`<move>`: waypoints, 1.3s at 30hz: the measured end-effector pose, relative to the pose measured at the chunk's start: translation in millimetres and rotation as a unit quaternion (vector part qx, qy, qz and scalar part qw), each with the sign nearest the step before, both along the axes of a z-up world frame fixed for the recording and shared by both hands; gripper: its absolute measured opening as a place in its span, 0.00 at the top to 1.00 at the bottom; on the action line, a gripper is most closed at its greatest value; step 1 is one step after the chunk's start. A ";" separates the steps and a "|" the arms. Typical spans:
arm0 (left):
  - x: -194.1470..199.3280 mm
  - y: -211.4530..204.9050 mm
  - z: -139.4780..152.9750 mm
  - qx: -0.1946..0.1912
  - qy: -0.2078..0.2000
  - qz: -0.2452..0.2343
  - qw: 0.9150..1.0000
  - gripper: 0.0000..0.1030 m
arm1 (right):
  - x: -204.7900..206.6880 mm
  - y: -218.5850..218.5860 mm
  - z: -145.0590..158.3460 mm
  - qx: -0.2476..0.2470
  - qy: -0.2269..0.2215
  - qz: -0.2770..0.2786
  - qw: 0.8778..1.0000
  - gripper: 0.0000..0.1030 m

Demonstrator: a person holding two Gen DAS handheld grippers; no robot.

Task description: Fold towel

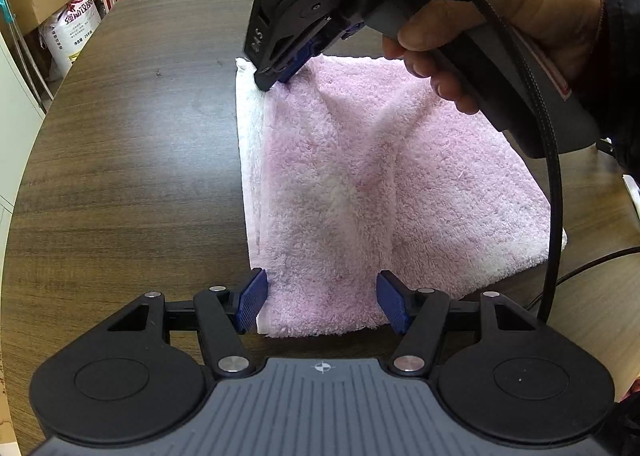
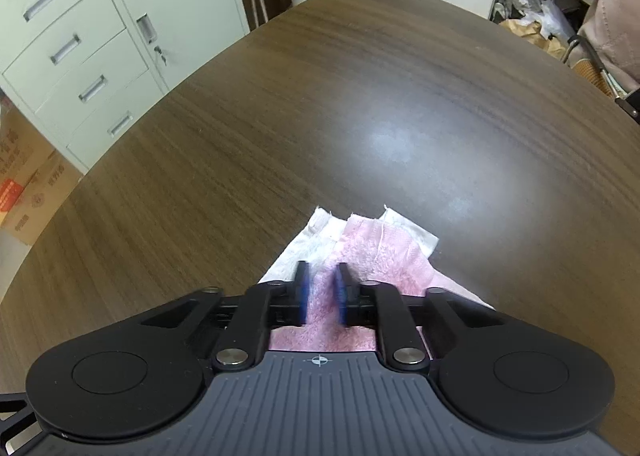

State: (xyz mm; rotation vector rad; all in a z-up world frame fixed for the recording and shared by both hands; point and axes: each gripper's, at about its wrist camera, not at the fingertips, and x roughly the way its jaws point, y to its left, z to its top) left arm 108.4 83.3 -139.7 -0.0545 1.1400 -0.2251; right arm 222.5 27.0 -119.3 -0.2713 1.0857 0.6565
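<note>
We pinch the towel (image 1: 360,183) corner in our right gripper (image 1: 280,73), left gripper (image 1: 322,302) spread astride its near edge, bare table (image 1: 132,159) beyond both

We see a dark wood-grain table (image 1: 120,159) filling most of the frame; a folded pink towel (image 1: 360,183) lies flat on it, right of centre, white edges showing along its left.
</note>
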 end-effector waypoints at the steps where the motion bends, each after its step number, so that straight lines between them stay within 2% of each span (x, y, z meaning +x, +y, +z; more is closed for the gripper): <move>1: 0.0 0.0 0.9 -0.001 0.001 0.000 1.000 0.38 | -0.4 -0.2 1.6 0.011 0.003 -0.002 1.000 0.95; 7: 0.4 -0.6 2.8 0.003 0.000 0.002 1.000 0.38 | 2.1 -3.4 5.8 0.040 0.011 -0.007 0.999 0.95; 9: -0.7 0.1 6.0 0.002 -0.003 0.003 1.000 0.38 | -0.5 -3.7 14.7 0.067 0.012 0.001 0.998 0.95; 12: -2.3 0.6 9.7 0.002 -0.006 0.005 1.000 0.38 | -0.2 -1.6 21.2 0.080 0.004 0.010 0.997 0.95; 14: -3.0 1.4 9.4 0.004 -0.004 0.008 1.000 0.38 | 4.0 -0.7 15.9 0.092 0.015 0.008 0.996 0.93; 17: -3.3 1.6 5.2 0.009 0.008 0.012 1.000 0.38 | 11.7 2.8 1.5 0.073 0.052 -0.001 0.996 0.90; 19: -4.4 1.8 2.2 0.011 0.017 0.012 1.000 0.38 | 9.4 0.5 3.4 0.067 0.049 -0.003 0.997 0.89; 22: -6.1 -0.9 -1.7 0.012 0.022 0.007 1.000 0.38 | -3.6 -9.6 18.5 0.084 0.030 0.001 0.996 0.76; 24: -6.5 -0.5 -2.4 0.014 0.024 0.004 1.000 0.38 | -21.1 -21.7 29.9 0.096 0.019 0.011 0.995 0.75; 28: -9.3 3.5 -5.0 0.025 0.036 0.007 0.999 0.38 | -54.5 -48.0 25.4 0.074 0.044 0.019 0.996 0.75; 31: -13.5 6.2 1.9 0.021 0.023 0.008 0.999 0.38 | -78.2 -78.9 18.4 0.048 0.048 -0.009 0.998 0.75; 34: -12.0 3.3 16.6 0.003 -0.014 0.003 1.000 0.38 | -91.3 -120.4 11.6 0.024 0.035 -0.073 0.996 0.75; 36: -8.8 -1.8 21.4 -0.007 -0.027 -0.005 1.000 0.38 | -87.0 -149.8 4.5 0.010 0.035 -0.134 0.990 0.75; 37: -5.7 -6.6 21.5 -0.012 -0.030 -0.012 0.999 0.38 | -84.8 -157.4 4.3 0.020 0.034 -0.146 0.988 0.75; 39: 1.6 -18.9 17.0 -0.016 -0.028 -0.027 0.999 0.38 | -76.9 -171.8 6.5 0.073 0.032 -0.164 0.983 0.75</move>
